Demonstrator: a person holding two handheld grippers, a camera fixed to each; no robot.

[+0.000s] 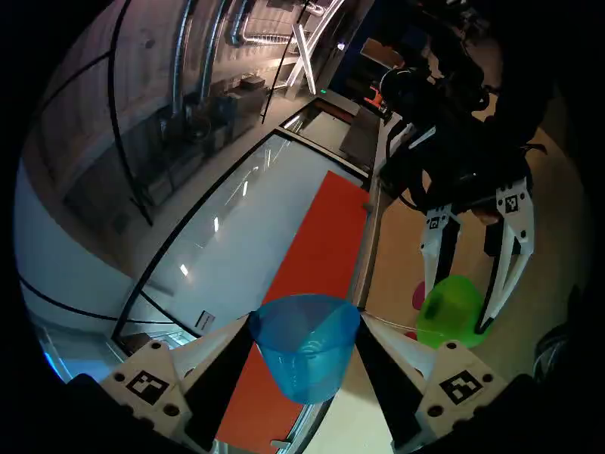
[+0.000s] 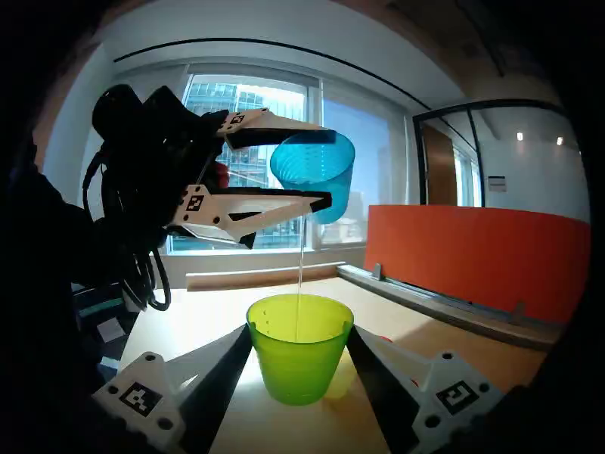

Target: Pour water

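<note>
A translucent blue cup (image 1: 306,352) sits between the fingers of my left gripper (image 1: 305,325), which is shut on it. In the right gripper view that left gripper (image 2: 331,168) holds the blue cup (image 2: 314,174) tilted above the table. A thin stream of water (image 2: 300,265) falls from the blue cup into the green cup (image 2: 299,359). My right gripper (image 2: 299,333) is shut on the green cup, which stands upright just over the wooden table (image 2: 204,318). In the left gripper view the right gripper (image 1: 458,318) holds the green cup (image 1: 452,299) below and to the right.
An orange partition (image 2: 484,257) with a metal rail runs along the table's far edge, also seen as the orange partition (image 1: 318,250). Large windows (image 2: 249,174) are behind. A small pink thing (image 1: 418,295) lies on the table by the green cup. Black cables hang from the left gripper's hand side (image 2: 144,272).
</note>
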